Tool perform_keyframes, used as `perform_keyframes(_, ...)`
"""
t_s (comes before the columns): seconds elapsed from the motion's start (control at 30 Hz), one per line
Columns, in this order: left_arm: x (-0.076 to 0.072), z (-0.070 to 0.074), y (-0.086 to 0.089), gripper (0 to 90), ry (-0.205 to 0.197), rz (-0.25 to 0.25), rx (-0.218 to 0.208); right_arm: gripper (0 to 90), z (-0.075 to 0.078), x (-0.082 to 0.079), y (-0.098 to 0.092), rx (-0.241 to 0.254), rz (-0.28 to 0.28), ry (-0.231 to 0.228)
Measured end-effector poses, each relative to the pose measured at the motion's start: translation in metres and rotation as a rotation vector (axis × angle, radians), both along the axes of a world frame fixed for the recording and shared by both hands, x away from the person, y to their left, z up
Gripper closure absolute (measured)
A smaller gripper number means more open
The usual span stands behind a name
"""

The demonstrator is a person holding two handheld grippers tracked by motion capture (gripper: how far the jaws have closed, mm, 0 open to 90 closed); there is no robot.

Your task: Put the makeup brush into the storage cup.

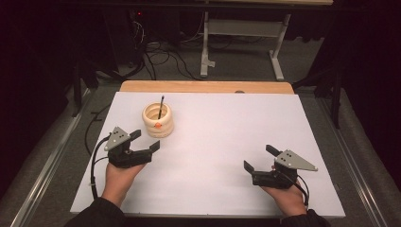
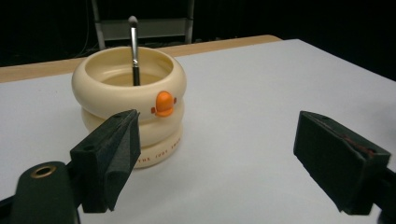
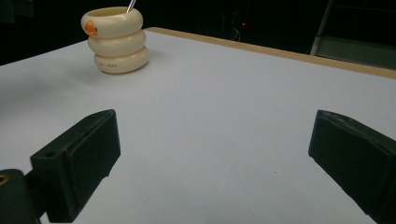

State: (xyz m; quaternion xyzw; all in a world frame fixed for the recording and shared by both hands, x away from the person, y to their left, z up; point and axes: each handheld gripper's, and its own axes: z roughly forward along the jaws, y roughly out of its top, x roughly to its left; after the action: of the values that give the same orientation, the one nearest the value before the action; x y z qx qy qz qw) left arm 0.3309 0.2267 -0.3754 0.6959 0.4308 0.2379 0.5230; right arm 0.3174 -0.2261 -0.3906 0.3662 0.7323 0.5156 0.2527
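On the far-left part of the white table sheet (image 1: 227, 142) stands your item of work: one cream duck-faced cup (image 1: 158, 120), built like stacked rings, upright, with an orange beak (image 2: 164, 102) on its front.

Contents: one slim brush (image 1: 161, 107), dark handle down inside the cup, pale tip (image 2: 133, 20) up. Its long axis runs near vertical, leaning slightly away from you toward the far rim in the high view. It leans because nothing holds it but the cup's wall; the cup does the work of keeping it standing.

Left gripper (image 1: 147, 140): jaws spread wide apart, holding nothing. You hold it low over the sheet just beside the cup, on its near side. In the left gripper view the left jaw overlaps the cup's lower ring; whether it touches cannot be told. The beak faces this gripper. The placement reads as a readiness to reach the cup or the brush.

Right gripper (image 1: 260, 158): jaws likewise apart, empty. You hold it at the near-right of the sheet, well apart from the cup, pointed across the bare surface toward it. It seems parked, out of the left hand's way.

Wooden table edge (image 1: 203, 86): runs along the far side, beyond the cup.
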Motion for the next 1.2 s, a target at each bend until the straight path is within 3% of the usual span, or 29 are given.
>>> perform_keyframes(0.53,-0.038,-0.021,-0.007,0.1,-0.001,-0.065,0.030,3.2,0.002,-0.004,0.005,0.002,0.003,-0.012)
perform_keyframes(0.93,-0.039,-0.022,-0.008,0.1,-0.016,-0.106,0.007,3.2,0.003,-0.004,0.000,0.006,-0.026,-0.021)
perform_keyframes(1.2,-0.040,-0.022,-0.009,0.1,-0.013,-0.099,0.007,3.2,0.004,-0.005,0.001,0.007,-0.024,-0.027)
